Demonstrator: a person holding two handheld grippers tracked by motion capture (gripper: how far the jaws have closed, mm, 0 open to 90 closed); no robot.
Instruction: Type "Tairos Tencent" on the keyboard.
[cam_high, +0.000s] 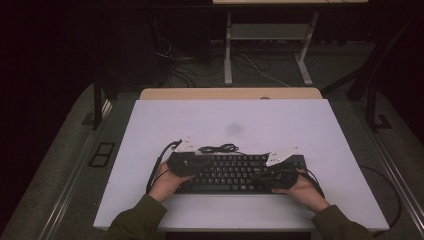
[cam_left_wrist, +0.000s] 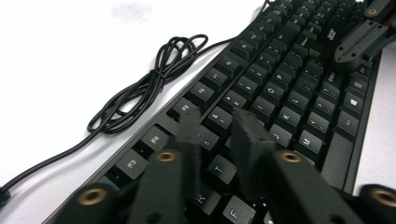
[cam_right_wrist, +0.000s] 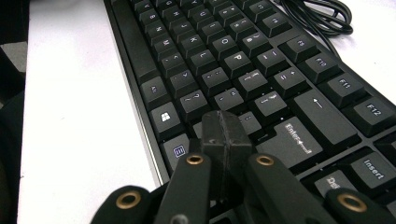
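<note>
Left tongs (cam_left_wrist: 219, 126) narrow, nothing held, over keyboard (cam_left_wrist: 280, 88) | right tongs (cam_right_wrist: 226, 133) closed, empty, beside Enter | typing looked underway, keys left.

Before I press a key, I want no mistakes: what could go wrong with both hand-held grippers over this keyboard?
1. The left hand-held gripper has a small gap between its jaws over tightly packed keys on the keyboard; a tip could catch a neighbouring key.
2. The right hand-held gripper, jaws shut, sits beside the Enter key and might hit it.
</note>
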